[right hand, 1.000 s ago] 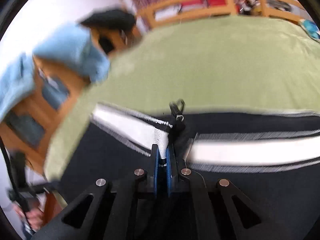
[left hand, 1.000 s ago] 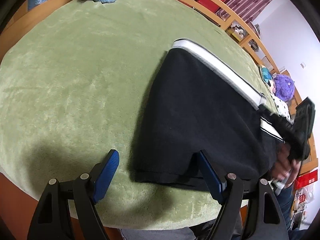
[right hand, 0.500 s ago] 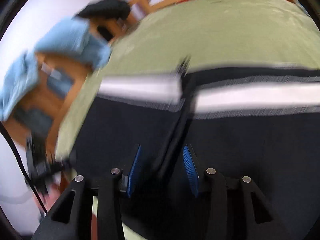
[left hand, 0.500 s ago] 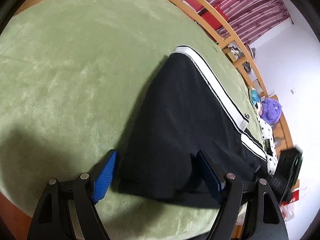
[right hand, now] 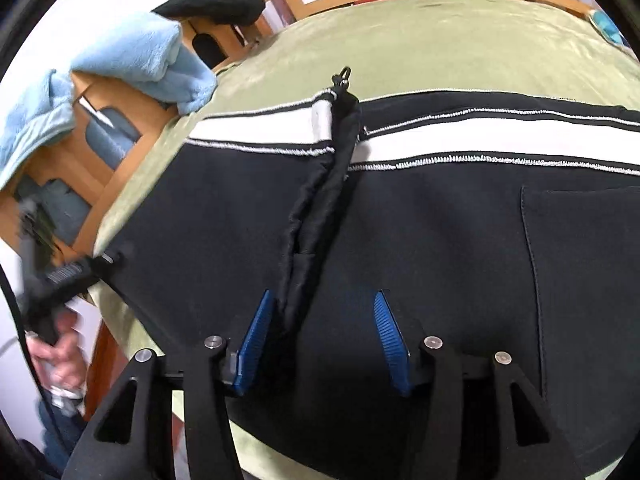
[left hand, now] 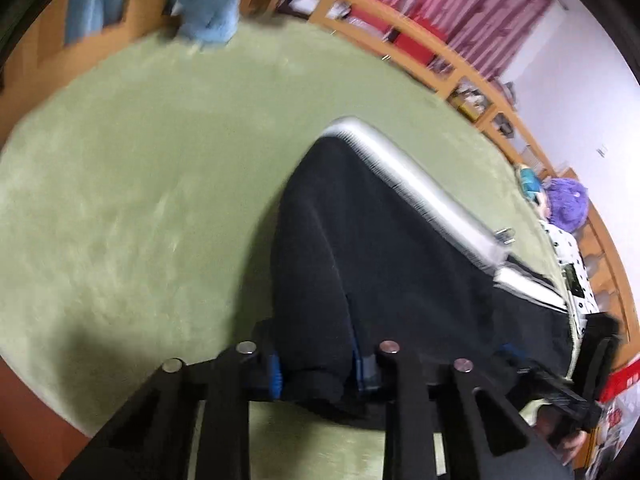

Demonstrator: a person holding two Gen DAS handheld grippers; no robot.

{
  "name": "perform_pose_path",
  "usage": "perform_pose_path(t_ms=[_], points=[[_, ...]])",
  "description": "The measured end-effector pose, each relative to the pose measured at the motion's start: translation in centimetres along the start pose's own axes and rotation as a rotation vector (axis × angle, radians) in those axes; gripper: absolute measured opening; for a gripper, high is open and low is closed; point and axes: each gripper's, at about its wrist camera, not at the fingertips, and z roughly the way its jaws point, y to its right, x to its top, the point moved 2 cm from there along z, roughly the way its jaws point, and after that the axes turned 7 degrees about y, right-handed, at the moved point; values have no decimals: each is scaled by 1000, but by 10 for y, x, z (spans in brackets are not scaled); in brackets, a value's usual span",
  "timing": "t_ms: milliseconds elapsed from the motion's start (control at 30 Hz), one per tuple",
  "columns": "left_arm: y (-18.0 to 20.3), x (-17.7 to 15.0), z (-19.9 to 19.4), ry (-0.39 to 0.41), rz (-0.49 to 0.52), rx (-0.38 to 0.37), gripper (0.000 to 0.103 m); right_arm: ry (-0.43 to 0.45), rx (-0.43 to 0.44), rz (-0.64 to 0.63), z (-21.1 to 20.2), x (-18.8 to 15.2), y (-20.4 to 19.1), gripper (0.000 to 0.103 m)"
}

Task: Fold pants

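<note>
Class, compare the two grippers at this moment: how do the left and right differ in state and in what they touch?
The left gripper is closed on a bunched edge of the black pants; the right gripper is open, holding nothing. The left sits at the pants' edge; the right hovers over their middle. Both have blue pads.

Black pants [right hand: 420, 232] folded across a green bed cover

A white side stripe edged in white stitching runs along the far edge; the folded-over hem lies across the middle, a rear pocket seam showing to the right.
</note>
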Motion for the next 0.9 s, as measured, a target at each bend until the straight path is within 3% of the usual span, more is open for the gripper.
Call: perform_pose_path(t_ms=[33,100,200,300,467,567,633,700,733,800,900], points=[[15,9,-14,33,33,-8,21,-6,0,9,2,5,-2,50],[50,27,-41,87,111,-33,21,5,-8,59,-4,15,2,37],[126,44,-79,157,279,-83,21,118,-30,130,-47,23,35,37],[209,47,-98,195,456,-116,20,176,-101,165,-92,21,84,38],[361,29,-86,151,651,-248,20,284,-229,305,-180,-7,178,38],[454,-8,-59,85,736,-372,20,336,-311,415,-228,-35,228,44],[493,-34,-42,11,767,-456,29,357,-351,486,-253,-56,258,45],[515,-55,-23,-88,770,-530,41,362,-386,546,-270,-73,281,46],[515,-61,-19,-100,770,-536,47,366,-388,561,-280,-81,294,46],[506,-65,-10,-84,781,-473,55,389,-373,588,-291,-89,308,46],[489,-55,9,-109,739,-414,56,425,-320,584,-292,-80,316,47]])
